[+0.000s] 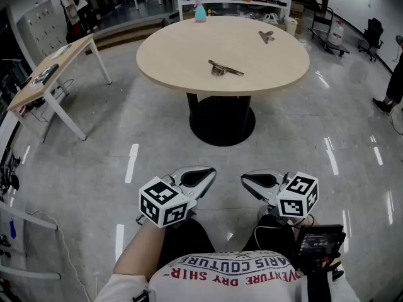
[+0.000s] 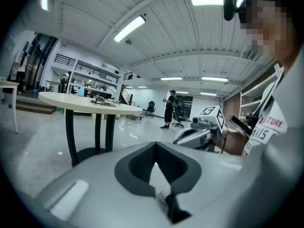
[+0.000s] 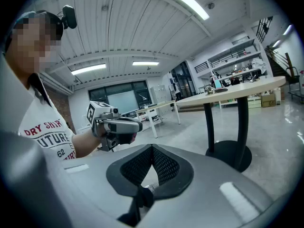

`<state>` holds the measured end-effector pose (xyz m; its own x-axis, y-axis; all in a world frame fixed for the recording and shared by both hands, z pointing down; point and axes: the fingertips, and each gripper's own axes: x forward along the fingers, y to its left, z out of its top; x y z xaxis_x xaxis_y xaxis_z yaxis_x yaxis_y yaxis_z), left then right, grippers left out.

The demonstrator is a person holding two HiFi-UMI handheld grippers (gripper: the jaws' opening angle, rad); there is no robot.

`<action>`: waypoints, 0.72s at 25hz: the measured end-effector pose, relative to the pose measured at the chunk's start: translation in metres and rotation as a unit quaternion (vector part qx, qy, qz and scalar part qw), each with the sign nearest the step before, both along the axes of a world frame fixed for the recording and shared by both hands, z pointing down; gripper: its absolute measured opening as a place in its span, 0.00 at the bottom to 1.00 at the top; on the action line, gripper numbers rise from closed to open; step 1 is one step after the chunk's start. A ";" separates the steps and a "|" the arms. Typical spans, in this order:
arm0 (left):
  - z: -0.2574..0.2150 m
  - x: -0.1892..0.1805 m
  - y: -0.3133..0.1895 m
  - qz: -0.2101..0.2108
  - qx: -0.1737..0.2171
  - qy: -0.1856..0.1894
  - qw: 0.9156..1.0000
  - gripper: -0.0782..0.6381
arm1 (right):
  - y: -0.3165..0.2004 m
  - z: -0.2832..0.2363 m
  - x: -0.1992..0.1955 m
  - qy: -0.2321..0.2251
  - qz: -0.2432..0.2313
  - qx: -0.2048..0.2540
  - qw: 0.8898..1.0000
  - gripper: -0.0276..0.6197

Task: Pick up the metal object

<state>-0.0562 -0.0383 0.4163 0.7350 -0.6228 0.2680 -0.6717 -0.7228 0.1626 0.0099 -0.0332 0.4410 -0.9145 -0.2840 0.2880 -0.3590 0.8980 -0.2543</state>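
A metal object (image 1: 225,69) lies near the middle of the round beige table (image 1: 176,74), and a second, smaller metal piece (image 1: 266,36) lies toward its far right. Both grippers are held low by the person's waist, far short of the table. My left gripper (image 1: 206,176) is shut and empty. My right gripper (image 1: 250,181) is beside it, also shut with nothing in it. In the left gripper view the jaws (image 2: 155,146) meet, and the table (image 2: 71,103) with the metal object (image 2: 100,100) stands far off. In the right gripper view the jaws (image 3: 152,148) are closed too.
A blue bottle (image 1: 200,11) stands at the table's far edge. The table rests on a black pedestal base (image 1: 221,119). A long wooden desk (image 1: 47,74) stands at the left, shelving at the back, and a person (image 2: 169,109) far off. Glossy floor lies between me and the table.
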 end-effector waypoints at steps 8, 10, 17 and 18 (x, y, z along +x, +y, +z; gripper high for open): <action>-0.025 -0.009 -0.056 -0.009 0.028 0.007 1.000 0.11 | -0.051 -0.025 -0.006 -0.003 -0.003 0.029 1.000 0.05; -0.033 -0.010 -0.070 -0.012 0.036 0.010 0.999 0.11 | -0.065 -0.033 -0.007 -0.001 -0.005 0.037 0.999 0.05; -0.054 -0.015 -0.103 -0.008 0.062 0.003 0.998 0.11 | -0.099 -0.055 -0.011 -0.003 -0.004 0.051 0.999 0.05; -0.056 -0.014 -0.116 -0.008 0.064 0.002 0.998 0.11 | -0.113 -0.057 -0.009 -0.007 -0.004 0.049 0.999 0.05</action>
<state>-0.0702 -0.1547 0.3606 0.7251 -0.6637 0.1836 -0.6834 -0.7265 0.0723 0.0006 -0.1459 0.3841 -0.9207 -0.3024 0.2466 -0.3482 0.9220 -0.1694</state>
